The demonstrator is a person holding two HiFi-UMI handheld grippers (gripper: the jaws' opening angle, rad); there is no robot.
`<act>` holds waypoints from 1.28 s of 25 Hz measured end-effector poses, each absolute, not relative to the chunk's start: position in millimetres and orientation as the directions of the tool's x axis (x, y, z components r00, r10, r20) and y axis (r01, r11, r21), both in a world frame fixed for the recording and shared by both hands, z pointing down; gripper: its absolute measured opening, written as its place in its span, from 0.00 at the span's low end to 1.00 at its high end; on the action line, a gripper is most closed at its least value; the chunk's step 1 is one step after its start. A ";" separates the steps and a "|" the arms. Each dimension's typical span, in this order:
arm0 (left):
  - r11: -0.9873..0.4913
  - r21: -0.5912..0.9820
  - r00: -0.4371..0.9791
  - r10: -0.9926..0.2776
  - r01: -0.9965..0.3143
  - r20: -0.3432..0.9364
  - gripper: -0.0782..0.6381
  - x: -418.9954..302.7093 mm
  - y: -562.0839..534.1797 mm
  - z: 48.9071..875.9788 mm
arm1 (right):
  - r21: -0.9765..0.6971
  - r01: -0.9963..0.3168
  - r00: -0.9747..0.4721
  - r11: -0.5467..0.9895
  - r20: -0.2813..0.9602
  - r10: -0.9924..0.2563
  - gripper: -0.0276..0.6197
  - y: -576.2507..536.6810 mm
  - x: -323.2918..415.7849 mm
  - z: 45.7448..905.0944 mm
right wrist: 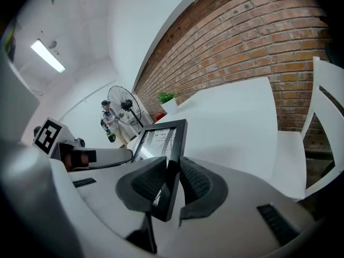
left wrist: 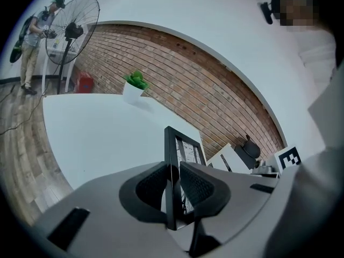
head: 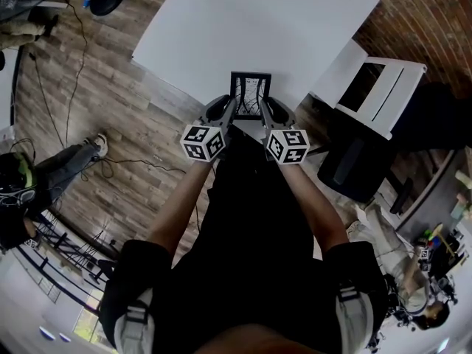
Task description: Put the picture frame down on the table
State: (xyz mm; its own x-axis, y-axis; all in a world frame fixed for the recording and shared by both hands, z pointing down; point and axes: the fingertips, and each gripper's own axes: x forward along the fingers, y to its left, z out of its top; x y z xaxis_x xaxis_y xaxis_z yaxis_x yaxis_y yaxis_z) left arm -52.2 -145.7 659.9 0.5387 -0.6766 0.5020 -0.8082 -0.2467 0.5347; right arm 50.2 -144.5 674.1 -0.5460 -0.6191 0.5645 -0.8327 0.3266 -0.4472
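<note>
Closest to you, just this side of the picture frame [head: 251, 94], your forearms run up to the two marker cubes [head: 203, 142]. Right past them, the left tongs [left wrist: 174, 183] are pinched narrow on the frame's left edge, ribbed pads pressing both faces of the black moulding. The right tongs [right wrist: 171, 180] are doing the same on the frame's right edge: pads squeezed onto the border, nothing loose. So you've got it by both sides, stood up on edge between your hands.

The frame hangs right at the near edge of the white tabletop [head: 243, 28]. Its bottom rail is tucked behind the tongs in every view, so I can't call whether it's touching down yet.

My read is that the carry is as good as done and the set-down isn't. What's left is to bring the frame onto the surface, let it settle, then ease both tongs apart and back them off without tipping it.

Beyond the frame lies a wide stretch of white tabletop, so landing room looks generous. Off to the frame's right sits a white chair [head: 383, 87], well apart. Far past the frame, at the back of the tabletop, stands a small potted plant [left wrist: 135, 85] with the brick wall [left wrist: 204, 85] behind it. Away to the frame's left are a standing fan [left wrist: 72, 31] and a person beside it.
</note>
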 end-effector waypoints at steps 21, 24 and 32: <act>-0.255 0.525 0.561 -0.590 -0.812 0.581 0.21 -60.5 -156.2 720.5 | -0.438 -0.852 -0.518 0.288 0.626 -0.582 0.15 -150.8 40.2 719.5; -0.263 0.527 0.568 -0.583 -0.808 0.581 0.21 -59.1 -161.1 723.6 | -0.441 -0.857 -0.508 0.266 0.637 -0.580 0.15 -153.0 41.6 725.0; -0.271 0.527 0.577 -0.562 -0.806 0.593 0.21 -58.4 -166.8 729.5 | -0.433 -0.862 -0.501 0.262 0.658 -0.562 0.16 -158.4 41.6 734.1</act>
State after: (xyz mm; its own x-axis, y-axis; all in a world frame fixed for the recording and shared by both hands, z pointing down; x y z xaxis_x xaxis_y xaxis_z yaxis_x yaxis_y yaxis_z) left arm -58.4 -166.8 729.5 0.5769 -0.5622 0.5926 -0.8055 -0.2713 0.5268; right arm 41.6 -158.4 734.1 -0.5012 -0.5617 0.6582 -0.8625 0.2625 -0.4327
